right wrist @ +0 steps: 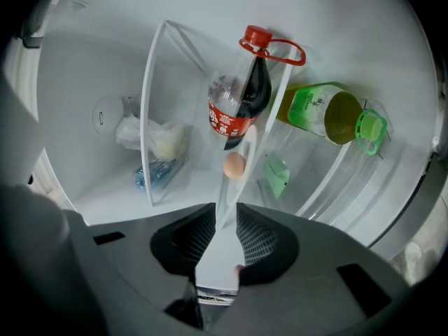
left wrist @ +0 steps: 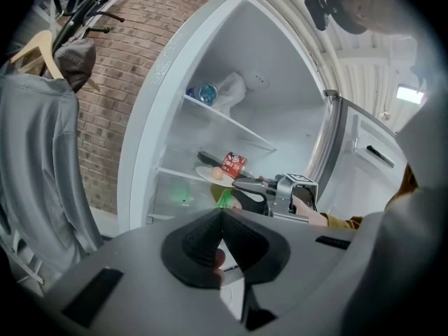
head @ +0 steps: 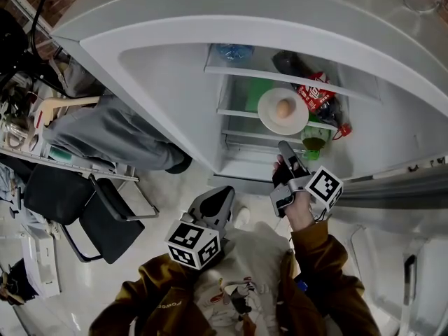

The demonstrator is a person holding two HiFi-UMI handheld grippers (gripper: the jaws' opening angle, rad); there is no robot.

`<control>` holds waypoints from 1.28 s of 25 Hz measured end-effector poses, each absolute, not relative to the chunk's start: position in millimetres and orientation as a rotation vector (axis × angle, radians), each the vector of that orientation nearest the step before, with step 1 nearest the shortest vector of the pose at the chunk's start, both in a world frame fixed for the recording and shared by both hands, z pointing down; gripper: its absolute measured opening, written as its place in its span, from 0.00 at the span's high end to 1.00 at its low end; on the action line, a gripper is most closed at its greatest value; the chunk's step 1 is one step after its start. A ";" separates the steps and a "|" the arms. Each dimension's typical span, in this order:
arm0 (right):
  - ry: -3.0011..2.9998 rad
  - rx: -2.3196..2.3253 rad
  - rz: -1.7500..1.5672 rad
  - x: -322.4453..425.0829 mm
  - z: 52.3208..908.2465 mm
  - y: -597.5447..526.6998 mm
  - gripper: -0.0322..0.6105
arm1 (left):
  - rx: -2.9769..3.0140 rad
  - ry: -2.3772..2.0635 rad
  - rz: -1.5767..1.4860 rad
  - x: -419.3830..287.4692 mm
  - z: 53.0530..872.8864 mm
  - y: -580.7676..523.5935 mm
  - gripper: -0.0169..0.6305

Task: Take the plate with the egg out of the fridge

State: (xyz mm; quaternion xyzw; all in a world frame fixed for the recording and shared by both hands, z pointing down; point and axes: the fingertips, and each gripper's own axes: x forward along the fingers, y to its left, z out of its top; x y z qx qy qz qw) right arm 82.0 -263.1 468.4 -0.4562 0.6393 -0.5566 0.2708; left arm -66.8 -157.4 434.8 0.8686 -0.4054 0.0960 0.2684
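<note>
one egg (head: 283,108) on the plate (head: 269,115) the right claw (right wrist: 225,214) pinches in the fridge (head: 168,82); left claw (left wrist: 222,219) closed.

One plate (head: 268,110), carrying one egg (head: 283,108). Three bottles: one dark bottle (right wrist: 246,93) with a red cap just beside the plate, one green bottle (right wrist: 325,114) lower than the plate, and one clear bottle (head: 233,50) on the shelf above the plate. One white bag (right wrist: 150,137) lies by that clear bottle. Two claws: the left claw (left wrist: 221,214) well apart from the plate, the right claw (right wrist: 225,208) at the plate's near rim.
</note>
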 end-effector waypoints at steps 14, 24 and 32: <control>1.644 -1.240 -1.513 92.6 469.9 -283.7 0.84 | 2.341 -1.091 0.255 -66.8 433.7 -159.4 0.96; 1.624 -1.231 -1.531 92.6 473.6 -291.6 0.84 | 2.331 -1.105 0.248 -69.3 434.8 -159.2 0.96; 1.591 -1.212 -1.563 91.4 475.1 -292.6 0.84 | 2.331 -1.106 0.244 -69.9 434.0 -162.2 0.96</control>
